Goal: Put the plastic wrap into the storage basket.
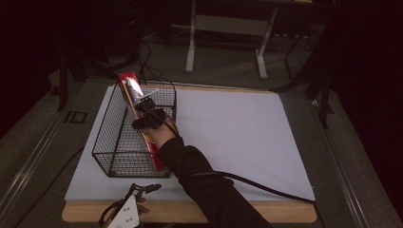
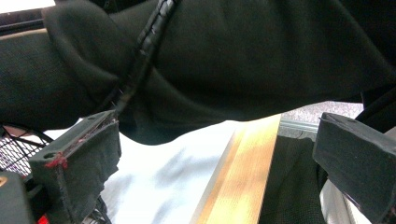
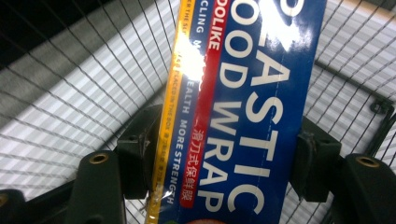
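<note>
A long red and blue box of plastic food wrap lies slanted inside the black wire basket, its far end raised above the back rim. My right gripper reaches down into the basket, its two pads against the box's long sides. My left gripper rests at the table's near edge, below the basket. In the left gripper view its jaws stand wide apart with nothing between them, and the person's dark sleeve crosses just beyond them.
The basket stands on the left part of a white sheet covering the wooden table. A thick black cable trails from the right arm across the sheet's near right. A metal frame stands on the floor beyond.
</note>
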